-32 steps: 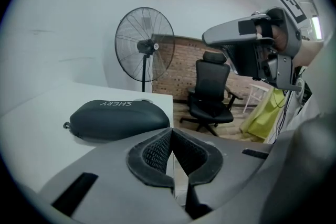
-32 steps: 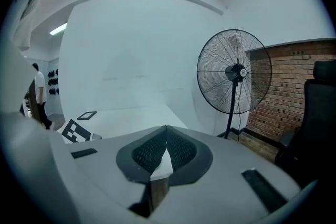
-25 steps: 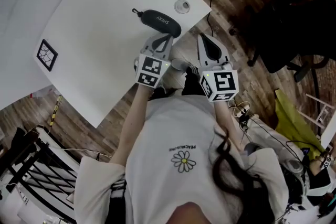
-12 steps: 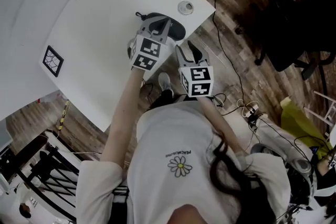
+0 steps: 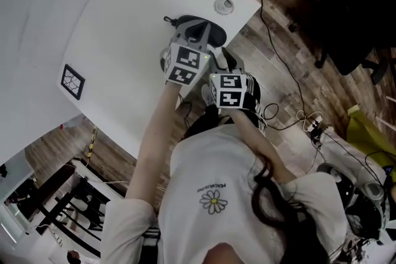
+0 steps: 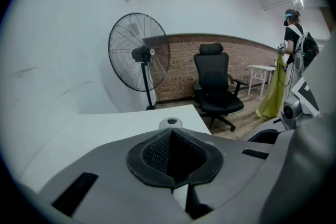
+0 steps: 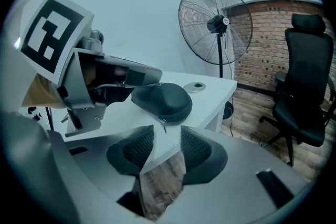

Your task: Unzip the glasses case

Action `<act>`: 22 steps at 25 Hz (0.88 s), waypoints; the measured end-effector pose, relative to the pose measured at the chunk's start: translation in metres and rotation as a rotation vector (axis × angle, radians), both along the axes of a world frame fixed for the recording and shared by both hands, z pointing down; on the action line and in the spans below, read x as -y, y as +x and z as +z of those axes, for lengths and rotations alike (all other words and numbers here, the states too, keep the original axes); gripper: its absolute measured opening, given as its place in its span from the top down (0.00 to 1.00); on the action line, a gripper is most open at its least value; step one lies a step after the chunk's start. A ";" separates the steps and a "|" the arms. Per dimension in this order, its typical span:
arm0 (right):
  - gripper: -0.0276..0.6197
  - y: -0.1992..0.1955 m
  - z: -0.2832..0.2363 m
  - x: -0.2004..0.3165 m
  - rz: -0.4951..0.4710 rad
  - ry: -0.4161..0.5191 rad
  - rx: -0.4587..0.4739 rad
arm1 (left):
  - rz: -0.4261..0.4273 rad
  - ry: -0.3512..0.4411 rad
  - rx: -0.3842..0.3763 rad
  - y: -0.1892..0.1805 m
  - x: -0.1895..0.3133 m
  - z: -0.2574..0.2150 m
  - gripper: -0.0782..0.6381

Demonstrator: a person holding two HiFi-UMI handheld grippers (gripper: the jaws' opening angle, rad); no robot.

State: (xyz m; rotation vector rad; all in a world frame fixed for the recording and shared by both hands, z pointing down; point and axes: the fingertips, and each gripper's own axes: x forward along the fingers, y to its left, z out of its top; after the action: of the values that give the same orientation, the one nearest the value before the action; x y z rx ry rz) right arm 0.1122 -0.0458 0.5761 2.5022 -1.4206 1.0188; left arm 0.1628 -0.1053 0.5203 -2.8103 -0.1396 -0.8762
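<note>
Nearest to the person, the right gripper (image 7: 163, 140) is held just off the edge of the white table (image 5: 124, 21), above the wooden plank floor (image 5: 291, 89). Its jaws are parted, and nothing is held between them; only the table edge and the floor are seen through the gap. Just beyond this gap the small metal zipper pull (image 7: 164, 124) is hanging at the near end of the black oval zipped glasses case (image 7: 163, 99). The pull is not yet between the pads.

The case is lying flat on the table, near the corner. The left gripper (image 6: 172, 136) is placed over it from the left side. Its jaws are closed against each other, with nothing seen between them. It cannot be told whether this gripper is touching the case.

Behind the case, a round silver cable grommet (image 5: 224, 6) is set in the table top. Farther away, a tall black pedestal fan (image 7: 215, 23) and a black office chair (image 6: 215, 81) are standing before a red brick wall (image 6: 178, 68).
</note>
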 end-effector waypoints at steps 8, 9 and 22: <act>0.74 0.004 0.004 0.008 -0.007 -0.009 -0.039 | -0.013 0.057 -0.010 0.009 0.001 0.009 0.87; 0.75 0.005 0.004 0.009 -0.006 -0.012 -0.043 | -0.020 0.052 -0.016 0.009 0.001 0.010 0.87; 0.95 0.006 0.006 0.000 -0.142 -0.087 -0.095 | -0.059 0.043 -0.009 0.012 -0.001 0.014 0.87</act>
State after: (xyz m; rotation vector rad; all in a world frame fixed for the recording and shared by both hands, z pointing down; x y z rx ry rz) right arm 0.1183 -0.0458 0.5816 2.3183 -1.4688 0.9026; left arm 0.1751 -0.1042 0.5345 -2.7914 -0.0369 -0.8678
